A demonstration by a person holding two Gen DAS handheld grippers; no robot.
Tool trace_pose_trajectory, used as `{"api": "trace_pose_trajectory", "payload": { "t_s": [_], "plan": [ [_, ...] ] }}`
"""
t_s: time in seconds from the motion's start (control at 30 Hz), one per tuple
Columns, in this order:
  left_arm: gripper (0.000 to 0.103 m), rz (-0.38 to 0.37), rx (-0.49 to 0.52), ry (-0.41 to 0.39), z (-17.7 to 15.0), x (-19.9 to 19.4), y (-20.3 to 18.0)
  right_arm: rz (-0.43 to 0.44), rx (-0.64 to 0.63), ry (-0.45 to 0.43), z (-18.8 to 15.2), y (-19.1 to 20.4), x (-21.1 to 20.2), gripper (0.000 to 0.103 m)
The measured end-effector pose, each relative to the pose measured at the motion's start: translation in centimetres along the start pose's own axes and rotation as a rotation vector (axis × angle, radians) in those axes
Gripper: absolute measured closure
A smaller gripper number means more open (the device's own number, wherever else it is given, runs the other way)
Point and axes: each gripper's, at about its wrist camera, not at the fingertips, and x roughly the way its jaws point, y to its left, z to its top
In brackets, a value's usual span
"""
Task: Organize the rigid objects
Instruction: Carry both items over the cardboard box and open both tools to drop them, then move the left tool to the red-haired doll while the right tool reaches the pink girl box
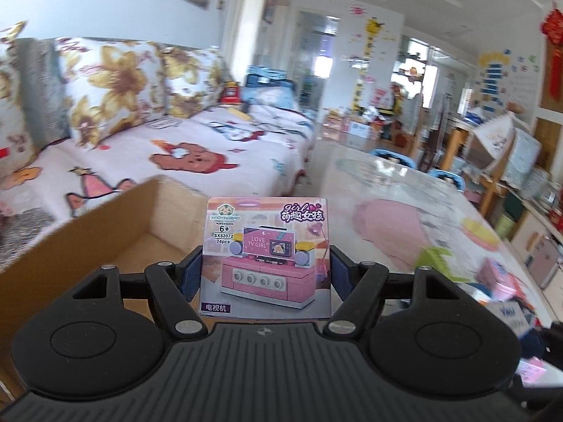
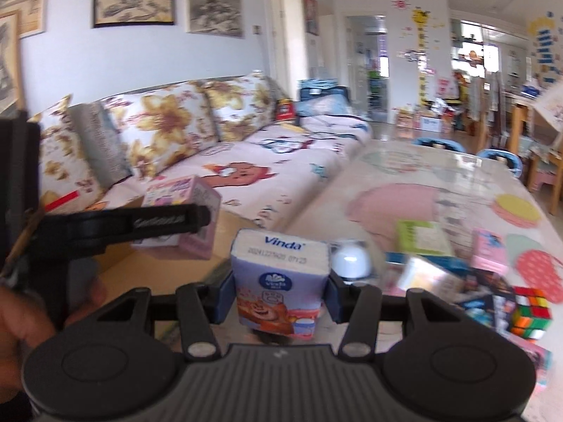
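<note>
Toy box (image 1: pixel 265 256) sits clamped in the left gripper (image 1: pixel 265 274) over the carton (image 1: pixel 105 242); tissue pack (image 2: pixel 281 281) pinched by the right gripper (image 2: pixel 279 295) above the table (image 2: pixel 404 176); lower each level into the carton before releasing.

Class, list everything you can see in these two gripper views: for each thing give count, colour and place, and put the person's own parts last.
Toy brick box: one, pink, held upright over the cardboard box.
Vinda tissue pack: one, lilac and white, held above the table edge.
Cardboard box: one, brown, open, between sofa and table.
Rubik's cube: one, multicoloured, table's right side.
Green box: one, on the table.
Small pink box: one, right of the green box.
White dome: one, behind the tissue pack.
Table: one, glossy, pastel patterned.
Sofa: one, cartoon cover, floral cushions.
Left gripper: black, shut on the toy brick box.
Right gripper: black, shut on the tissue pack.
Hand: one, lower left.
</note>
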Motion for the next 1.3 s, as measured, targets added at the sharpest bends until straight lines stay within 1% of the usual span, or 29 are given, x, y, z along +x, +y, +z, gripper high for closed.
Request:
{"api": "trace_pose_trajectory", "payload": {
  "t_s": [0.17,0.27,0.53,0.73,0.77,0.8,0.83,0.87,0.93,1.0,1.03,1.13,1.17,1.3],
  "plan": [
    [0.015,0.093,-0.038,0.02,-0.1,0.1,1.6,0.106,-0.042,0.013,0.5,3.0,1.5,0.052],
    [0.015,0.135,-0.059,0.038,-0.1,0.1,2.7,0.159,-0.072,0.027,0.5,4.9,2.3,0.052],
    [0.015,0.215,-0.116,0.081,0.3,-0.2,4.9,0.243,-0.095,0.076,0.0,7.8,4.4,0.052],
    [0.014,0.25,-0.143,0.11,0.0,-0.9,5.6,0.296,-0.094,0.135,-0.5,9.0,5.5,0.05],
    [0.014,0.248,-0.147,0.113,0.1,-1.0,5.7,0.294,-0.084,0.142,-0.6,8.9,5.5,0.05],
    [0.013,0.251,-0.154,0.11,0.1,-1.2,5.8,0.289,-0.075,0.147,-0.6,8.8,5.5,0.043],
    [0.008,0.255,-0.154,0.101,0.0,-1.5,5.7,0.282,-0.063,0.148,-0.6,8.6,5.3,0.038],
    [0.001,0.26,-0.146,0.089,0.0,-1.9,5.5,0.274,-0.049,0.143,-0.6,8.3,5.1,0.031],
    [0.001,0.26,-0.114,0.065,0.0,-2.3,4.8,0.245,-0.031,0.126,-0.3,7.8,4.5,0.027],
    [0.0,0.243,-0.092,0.059,0.1,-2.3,4.3,0.197,-0.021,0.095,-0.1,7.1,3.6,0.019],
    [0.0,0.23,-0.088,0.057,0.0,-2.3,4.2,0.171,-0.018,0.078,0.0,6.7,3.1,0.018],
    [0.0,0.183,-0.08,0.035,-0.1,-2.3,4.0,0.073,-0.006,0.014,0.2,5.4,1.4,0.005],
    [0.0,0.172,-0.077,0.025,-0.1,-2.2,3.8,0.041,-0.002,-0.008,0.2,4.8,0.9,0.003],
    [0.0,0.147,-0.079,-0.036,-0.6,-2.7,3.4,-0.048,0.016,-0.044,0.1,2.9,0.0,0.003]
  ]
}}
